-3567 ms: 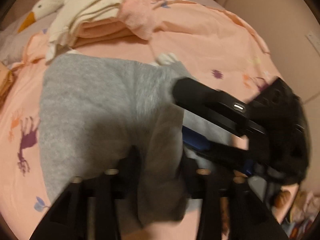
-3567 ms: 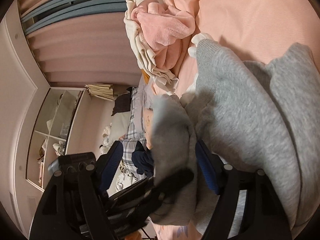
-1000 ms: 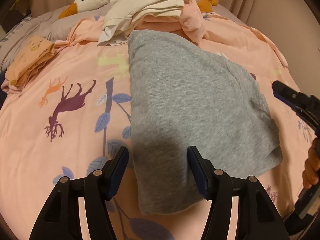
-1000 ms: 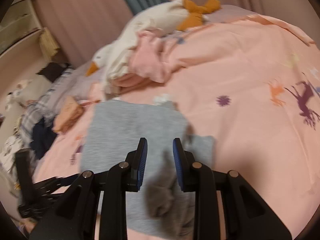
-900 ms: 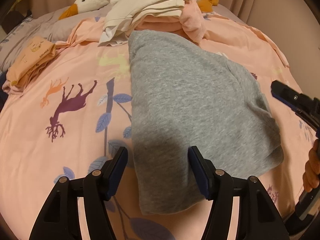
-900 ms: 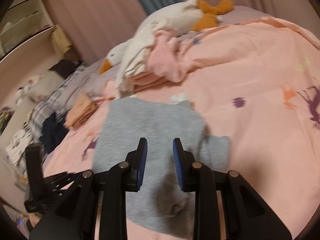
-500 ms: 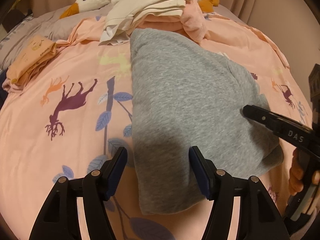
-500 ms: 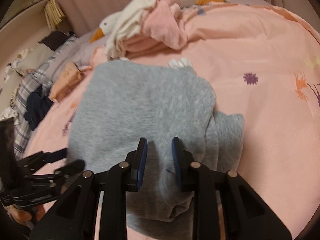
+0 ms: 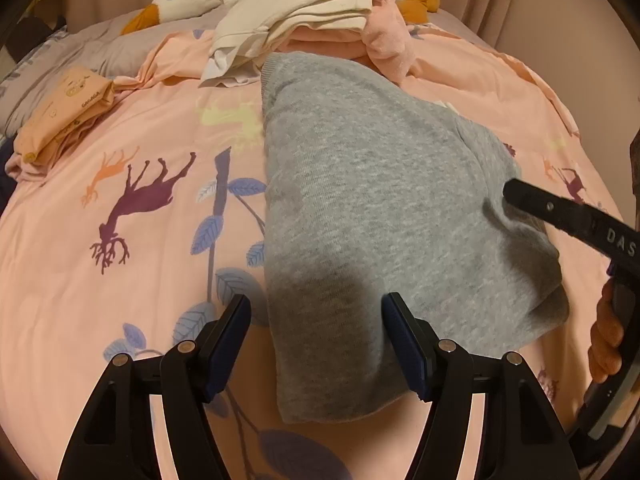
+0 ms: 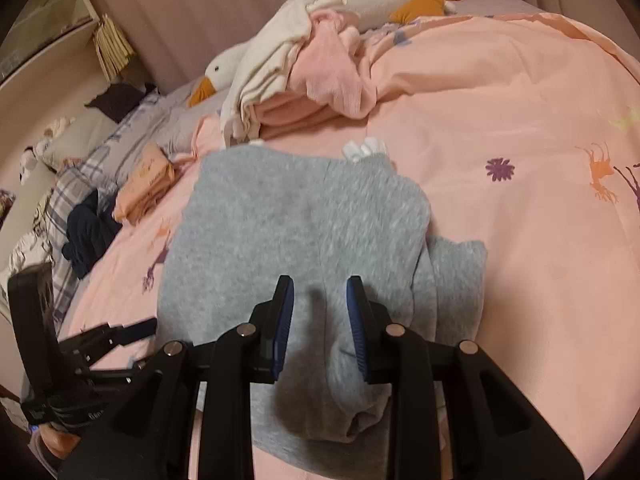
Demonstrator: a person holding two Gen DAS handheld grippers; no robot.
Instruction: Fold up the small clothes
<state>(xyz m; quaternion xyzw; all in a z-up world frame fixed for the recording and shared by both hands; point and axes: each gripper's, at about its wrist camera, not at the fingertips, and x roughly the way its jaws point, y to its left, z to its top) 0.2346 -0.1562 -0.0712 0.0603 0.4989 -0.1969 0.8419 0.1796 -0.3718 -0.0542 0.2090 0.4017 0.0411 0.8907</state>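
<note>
Pink printed duvet [image 9: 152,248] covers the bed. The grey sweatshirt [image 9: 372,208], folded lengthwise, lies at its centre, running from 12 to 6 o'clock in the left wrist view. A pile of cream and pink clothes [image 9: 320,20] rests just beyond its far end, at 12 o'clock; a plush goose [image 9: 188,0] lies at 11.

Left gripper [image 9: 316,340] straddles the garment's near end, jaws opening, cloth between them but pads clear of it. Right gripper [image 10: 320,320] hovers over the loose, bunched portion at 4 o'clock, jaws narrowly parted and opening, nothing gripped.

Judgement: a lengthwise fold is laid; tidying the side is in hand. The next move calls for seizing the bunched cloth [image 10: 360,424] and tucking it flat.
</note>
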